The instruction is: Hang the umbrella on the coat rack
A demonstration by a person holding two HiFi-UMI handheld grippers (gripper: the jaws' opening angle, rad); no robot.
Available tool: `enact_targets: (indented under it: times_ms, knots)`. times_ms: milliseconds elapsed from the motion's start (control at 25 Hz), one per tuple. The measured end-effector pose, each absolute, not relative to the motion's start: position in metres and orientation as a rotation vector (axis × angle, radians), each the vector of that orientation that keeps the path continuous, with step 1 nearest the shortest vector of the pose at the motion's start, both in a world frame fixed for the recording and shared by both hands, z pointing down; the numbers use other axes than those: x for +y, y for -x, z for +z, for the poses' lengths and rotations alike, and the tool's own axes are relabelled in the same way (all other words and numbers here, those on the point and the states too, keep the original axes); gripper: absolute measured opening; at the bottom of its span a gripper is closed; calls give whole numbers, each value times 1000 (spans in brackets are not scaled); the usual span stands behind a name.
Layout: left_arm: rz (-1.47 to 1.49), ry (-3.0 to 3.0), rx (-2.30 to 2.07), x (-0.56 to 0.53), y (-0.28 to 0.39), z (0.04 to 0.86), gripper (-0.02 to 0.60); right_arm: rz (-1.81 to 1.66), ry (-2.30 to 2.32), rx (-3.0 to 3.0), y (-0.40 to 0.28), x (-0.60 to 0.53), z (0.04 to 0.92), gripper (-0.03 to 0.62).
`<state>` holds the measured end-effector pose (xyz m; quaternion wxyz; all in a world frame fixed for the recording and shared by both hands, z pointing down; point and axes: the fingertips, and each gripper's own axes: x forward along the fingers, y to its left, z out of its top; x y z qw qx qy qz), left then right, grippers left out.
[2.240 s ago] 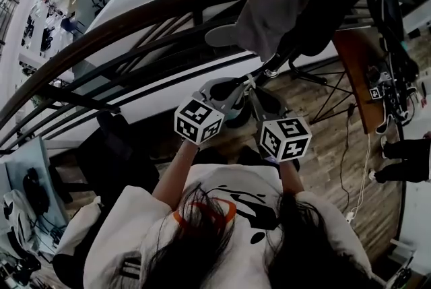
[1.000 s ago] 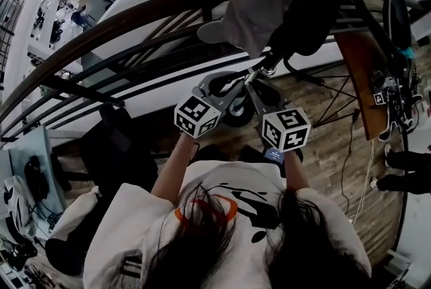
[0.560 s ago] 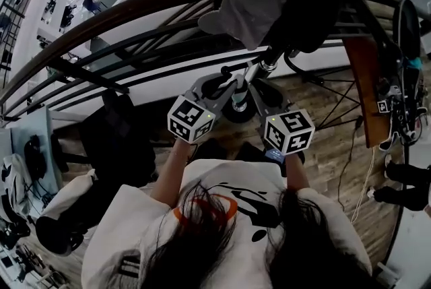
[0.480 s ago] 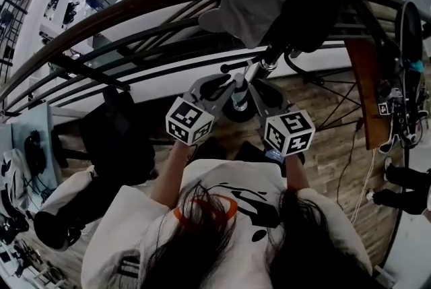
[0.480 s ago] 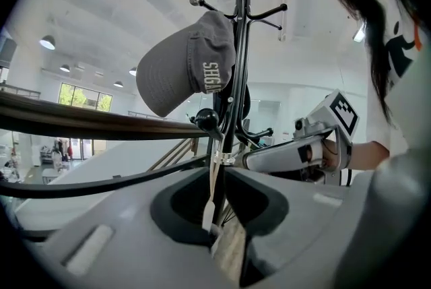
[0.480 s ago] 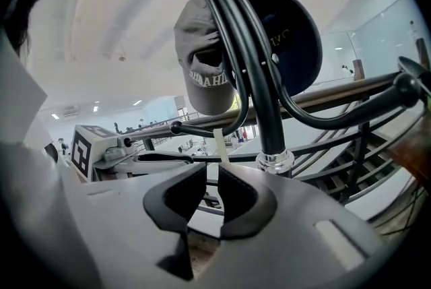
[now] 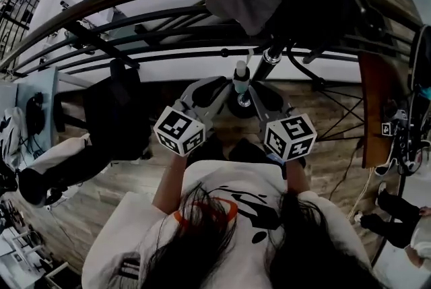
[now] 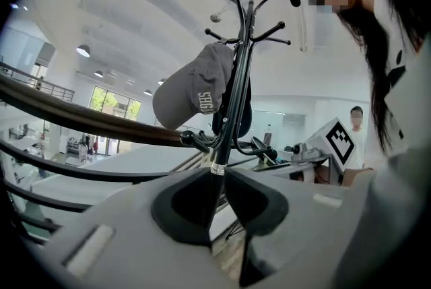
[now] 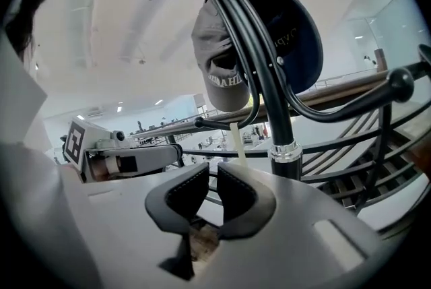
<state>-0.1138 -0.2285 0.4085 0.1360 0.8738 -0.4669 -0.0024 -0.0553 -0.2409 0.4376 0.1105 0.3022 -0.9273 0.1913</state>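
- I'm seeing the coat rack point(image 7: 271, 58) standing at 12 o'clock, just beyond both grippers.
- A grey cap point(image 8: 195, 89) is hanging on its upper hooks.
- The left gripper point(image 8: 215, 180) is holding its jaws narrowly apart, the pole showing through the gap.
- The right gripper point(image 9: 213, 173) is keeping its jaws slightly apart, empty.
- The umbrella point(image 7: 241, 76) is hanging between both grippers, its pale strap point(image 9: 236, 139) dangling from a lower hook.

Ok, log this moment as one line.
umbrella: strap seems over coat rack hook | left gripper: open, pole seen through gap | right gripper: narrowly open, empty
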Motion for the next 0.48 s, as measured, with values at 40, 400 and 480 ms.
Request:
enact_targets:
  times_ms: [40, 400, 480]
  knots:
    - [-9, -2513, -1382, -223, 113, 409, 52, 564, -861, -2732, 54, -236, 438, 49]
    - [1, -2364, -1535, -182, 107, 426, 52, 584, -698, -2762, 45, -203, 447, 43]
    - [5, -2356, -1538, -177, 106, 426, 51, 582, -683, -2766, 46, -199, 447, 43]
